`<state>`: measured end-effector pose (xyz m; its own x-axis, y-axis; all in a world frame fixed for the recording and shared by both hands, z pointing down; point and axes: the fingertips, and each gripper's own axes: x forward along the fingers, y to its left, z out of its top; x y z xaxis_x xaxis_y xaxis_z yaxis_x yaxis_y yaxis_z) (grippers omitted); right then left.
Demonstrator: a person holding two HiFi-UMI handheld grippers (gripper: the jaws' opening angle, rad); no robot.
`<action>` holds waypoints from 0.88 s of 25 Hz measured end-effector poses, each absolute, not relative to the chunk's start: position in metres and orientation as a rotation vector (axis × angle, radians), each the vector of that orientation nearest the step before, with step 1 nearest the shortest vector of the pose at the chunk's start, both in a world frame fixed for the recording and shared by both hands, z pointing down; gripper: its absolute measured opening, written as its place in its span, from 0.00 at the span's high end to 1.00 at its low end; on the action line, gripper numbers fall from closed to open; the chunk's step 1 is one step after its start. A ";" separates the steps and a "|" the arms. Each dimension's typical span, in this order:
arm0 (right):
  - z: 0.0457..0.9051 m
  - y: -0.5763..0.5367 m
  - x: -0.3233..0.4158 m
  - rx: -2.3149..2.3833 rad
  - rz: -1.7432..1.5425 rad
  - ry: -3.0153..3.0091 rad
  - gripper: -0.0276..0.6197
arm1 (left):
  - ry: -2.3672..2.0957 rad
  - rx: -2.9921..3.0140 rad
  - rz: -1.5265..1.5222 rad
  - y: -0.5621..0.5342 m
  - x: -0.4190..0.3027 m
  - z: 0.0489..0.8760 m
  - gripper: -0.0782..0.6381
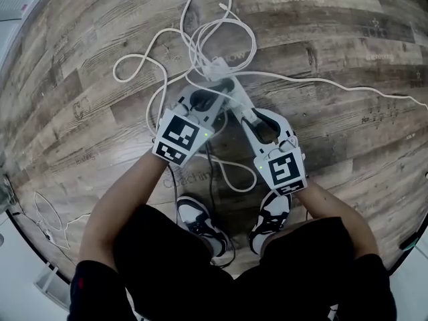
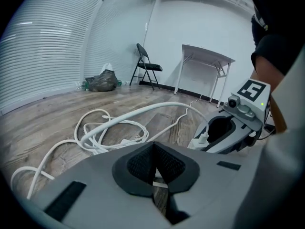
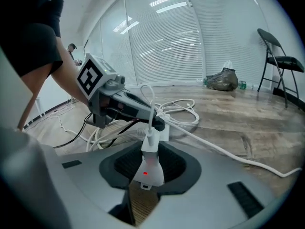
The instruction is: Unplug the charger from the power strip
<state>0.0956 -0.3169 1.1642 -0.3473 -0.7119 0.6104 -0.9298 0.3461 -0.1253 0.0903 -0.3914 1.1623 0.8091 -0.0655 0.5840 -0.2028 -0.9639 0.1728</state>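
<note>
The white power strip [image 1: 215, 67] lies on the wood floor among loops of white cable [image 1: 200, 32]. My right gripper [image 3: 150, 163] is shut on a small white charger [image 3: 148, 168] with a red light, and a white cable rises from its top. Whether its prongs sit in the strip is hidden. In the left gripper view the charger [image 2: 202, 140] shows between the right gripper's jaws. My left gripper [image 2: 153, 151] has its pads together, and its dark tip rests on the strip [image 3: 164, 133]. In the head view the left gripper [image 1: 212, 91] and right gripper [image 1: 238, 93] meet just below the strip.
A black cable [image 1: 212, 172] runs along the floor between the person's shoes [image 1: 200, 219]. One long white cord [image 1: 348, 85] leads off right. A folding chair [image 2: 145, 66], a white table [image 2: 205, 61] and a dark bag [image 2: 101, 81] stand by the far wall.
</note>
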 end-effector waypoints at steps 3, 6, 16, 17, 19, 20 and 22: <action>1.162 -0.317 0.098 1.455 0.653 -2.144 0.78 | -0.216 2.795 0.893 -0.391 0.090 1.162 0.86; 1.157 -0.318 0.099 1.476 0.634 -2.144 0.79 | -0.222 2.794 0.915 -0.390 0.090 1.164 0.86; 1.063 -0.328 0.122 1.602 0.681 -2.187 0.79 | -0.433 2.726 0.828 -0.420 0.070 1.080 0.86; 1.043 -0.328 0.126 1.617 0.699 -2.191 0.79 | -0.447 2.709 0.842 -0.417 0.063 1.066 0.86; 1.000 -0.329 0.132 1.644 0.705 -2.205 0.79 | -0.490 2.675 0.859 -0.411 0.048 1.033 0.86; 0.979 -0.331 0.136 1.656 0.700 -2.210 0.79 | -0.525 2.662 0.858 -0.411 0.041 1.015 0.86; 0.935 -0.334 0.144 1.699 0.701 -2.203 0.79 | -0.602 2.638 0.849 -0.415 0.027 0.974 0.86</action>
